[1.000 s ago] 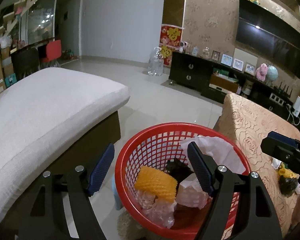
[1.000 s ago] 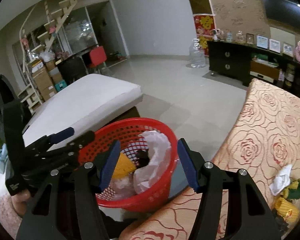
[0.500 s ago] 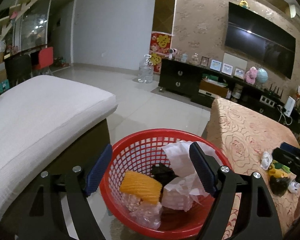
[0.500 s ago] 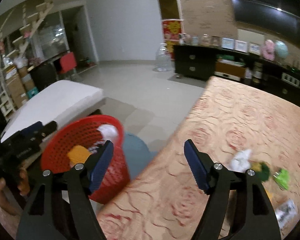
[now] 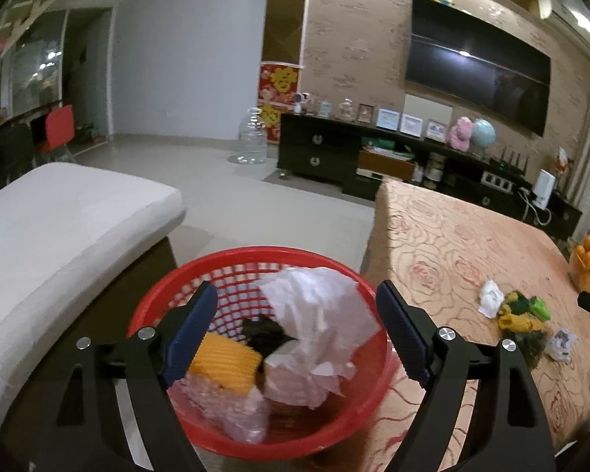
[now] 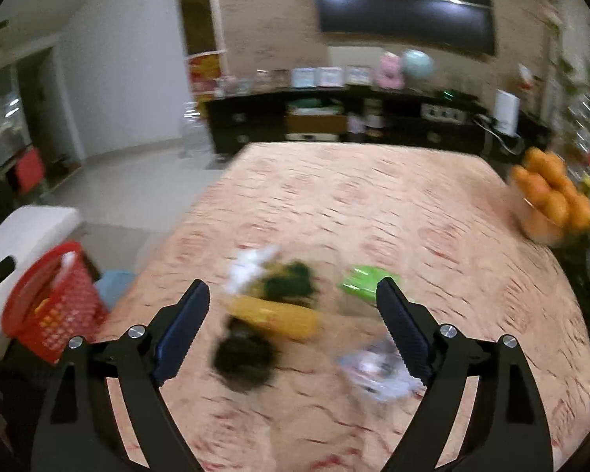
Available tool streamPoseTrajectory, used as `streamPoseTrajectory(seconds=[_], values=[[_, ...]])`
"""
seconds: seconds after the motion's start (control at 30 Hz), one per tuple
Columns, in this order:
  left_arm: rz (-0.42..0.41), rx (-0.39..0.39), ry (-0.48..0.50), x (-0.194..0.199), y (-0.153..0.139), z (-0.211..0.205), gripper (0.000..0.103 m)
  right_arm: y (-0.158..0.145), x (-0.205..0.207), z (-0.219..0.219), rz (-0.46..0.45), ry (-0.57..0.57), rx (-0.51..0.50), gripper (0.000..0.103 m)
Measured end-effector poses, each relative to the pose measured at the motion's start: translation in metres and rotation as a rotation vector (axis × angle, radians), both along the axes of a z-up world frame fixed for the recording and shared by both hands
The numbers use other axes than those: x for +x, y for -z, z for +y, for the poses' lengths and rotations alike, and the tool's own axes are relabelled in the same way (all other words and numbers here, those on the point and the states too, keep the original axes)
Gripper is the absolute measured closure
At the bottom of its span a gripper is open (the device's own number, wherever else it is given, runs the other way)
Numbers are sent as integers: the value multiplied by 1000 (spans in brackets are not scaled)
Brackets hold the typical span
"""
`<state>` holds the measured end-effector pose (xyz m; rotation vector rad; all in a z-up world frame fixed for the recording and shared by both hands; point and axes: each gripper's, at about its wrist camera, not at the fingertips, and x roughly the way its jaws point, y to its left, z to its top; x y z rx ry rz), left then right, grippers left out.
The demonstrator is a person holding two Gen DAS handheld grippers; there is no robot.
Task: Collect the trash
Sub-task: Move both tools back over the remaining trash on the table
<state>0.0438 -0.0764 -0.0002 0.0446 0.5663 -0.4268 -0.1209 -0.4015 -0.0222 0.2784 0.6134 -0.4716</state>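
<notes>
A red mesh basket [image 5: 334, 424] sits low in the left wrist view, holding crumpled white tissue [image 5: 318, 314], a yellow foam net [image 5: 224, 362], a black scrap and bubble wrap. My left gripper [image 5: 297, 291] hovers over it, jaws opening, nothing between the pads. In the blurred right wrist view my right gripper [image 6: 293, 283] hangs above a trash heap on the rose-patterned table [image 6: 373, 204], jaws opening and empty. The heap holds a white tissue [image 6: 251, 263], a yellow wrapper [image 6: 279, 314], a black lump [image 6: 244, 358], a green wrapper [image 6: 362, 283] and clear plastic [image 6: 377, 369]. The basket [image 6: 55, 314] stands far left.
A bowl of oranges [image 6: 550, 200] stands at the table's far right edge. A white cushioned seat [image 5: 59, 228] lies left of the basket, and a blue stool [image 6: 114, 283] stands beside it. A dark TV cabinet [image 5: 334, 157] and a water bottle [image 5: 251, 137] line the back wall.
My right gripper has swung right, from over the basket to above the trash on the table, and its jaws have spread wider. The left gripper shifted slightly over the basket.
</notes>
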Motion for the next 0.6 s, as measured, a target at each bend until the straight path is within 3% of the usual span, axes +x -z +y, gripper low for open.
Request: streamPoseTrajectory(seconds=[0.27, 0.6], values=[[15, 51, 144, -25, 13, -57, 22, 18, -38, -37, 14, 140, 71, 19], [79, 103, 335, -57, 36, -130, 22, 28, -44, -54, 31, 183, 124, 19]])
